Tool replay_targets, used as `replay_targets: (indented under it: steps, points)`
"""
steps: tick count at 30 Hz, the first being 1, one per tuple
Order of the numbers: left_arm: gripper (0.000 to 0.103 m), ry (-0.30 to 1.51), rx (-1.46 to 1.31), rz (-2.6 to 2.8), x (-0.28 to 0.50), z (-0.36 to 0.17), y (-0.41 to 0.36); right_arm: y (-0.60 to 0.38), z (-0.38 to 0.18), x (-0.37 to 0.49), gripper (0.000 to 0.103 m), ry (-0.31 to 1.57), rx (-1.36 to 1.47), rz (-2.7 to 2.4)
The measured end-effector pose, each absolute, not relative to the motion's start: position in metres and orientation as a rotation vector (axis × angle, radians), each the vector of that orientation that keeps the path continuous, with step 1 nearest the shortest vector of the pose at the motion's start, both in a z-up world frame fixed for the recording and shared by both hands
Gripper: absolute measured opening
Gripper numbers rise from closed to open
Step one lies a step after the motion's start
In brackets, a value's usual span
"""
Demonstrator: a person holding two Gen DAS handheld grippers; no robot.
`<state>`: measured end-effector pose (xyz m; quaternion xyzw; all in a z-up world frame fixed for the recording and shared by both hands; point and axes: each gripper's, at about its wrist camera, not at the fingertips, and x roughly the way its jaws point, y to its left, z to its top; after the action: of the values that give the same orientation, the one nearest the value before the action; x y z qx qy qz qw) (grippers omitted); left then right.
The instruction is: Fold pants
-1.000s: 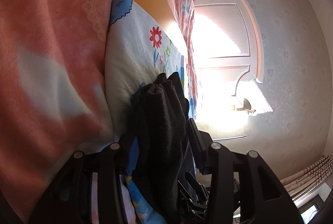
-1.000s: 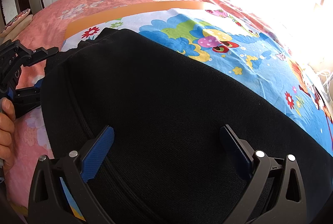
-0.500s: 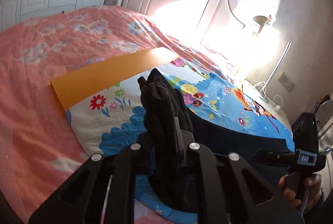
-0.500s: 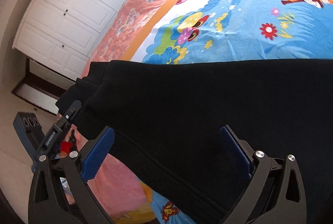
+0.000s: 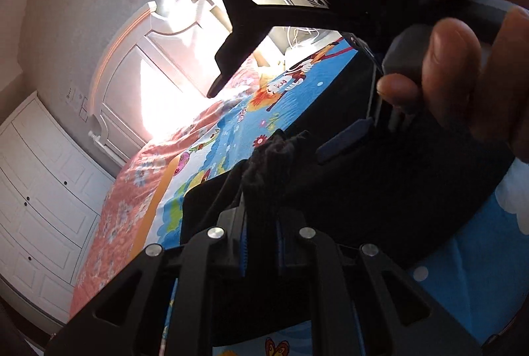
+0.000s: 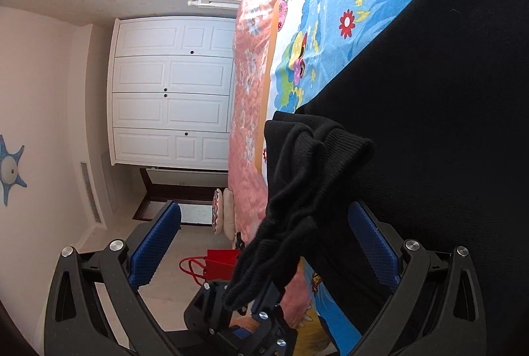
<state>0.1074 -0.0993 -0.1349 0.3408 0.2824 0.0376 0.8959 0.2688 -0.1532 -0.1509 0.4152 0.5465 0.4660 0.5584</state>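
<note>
Black pants lie spread on a cartoon-print sheet on the bed. My left gripper is shut on a bunched ribbed end of the pants and holds it lifted over the rest. In the right wrist view that bunch hangs between my right gripper's blue pads, with the left gripper below it. My right gripper is open, its jaws wide on either side of the bunch. It also shows in the left wrist view, held by a hand.
A pink floral bedspread covers the bed beside the sheet. A white headboard and a white wardrobe stand behind. A red bag sits on the floor beside the bed.
Both grippers have swung and tilted a lot. My left gripper carried the bunched end across to the right gripper, so the bunch now hangs between the right gripper's open jaws.
</note>
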Motion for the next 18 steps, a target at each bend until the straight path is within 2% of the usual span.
replay_targets:
  steps: [7,9,11,12,14,18]
  points:
    - [0.011,0.539,0.782,0.112,0.106,-0.142,-0.111,-0.127,-0.144,0.286,0.097,1.339,0.829,1.142]
    - [0.011,0.530,0.801,0.121,0.109,-0.143,-0.113,-0.120,-0.140,0.292,0.077,1.356,0.725,1.088]
    - [0.011,0.513,0.831,0.144,0.114,-0.145,-0.118,-0.114,-0.138,0.296,0.038,1.372,0.616,1.057]
    - [0.011,0.498,0.856,0.161,0.119,-0.148,-0.121,-0.115,-0.136,0.297,0.029,1.368,0.559,1.034]
    - [0.011,0.474,0.904,0.165,0.125,-0.154,-0.132,-0.128,-0.128,0.301,0.023,1.345,0.533,1.011]
    - [0.011,0.415,0.941,0.104,0.133,-0.163,-0.169,-0.173,-0.125,0.306,0.021,1.303,0.512,0.946]
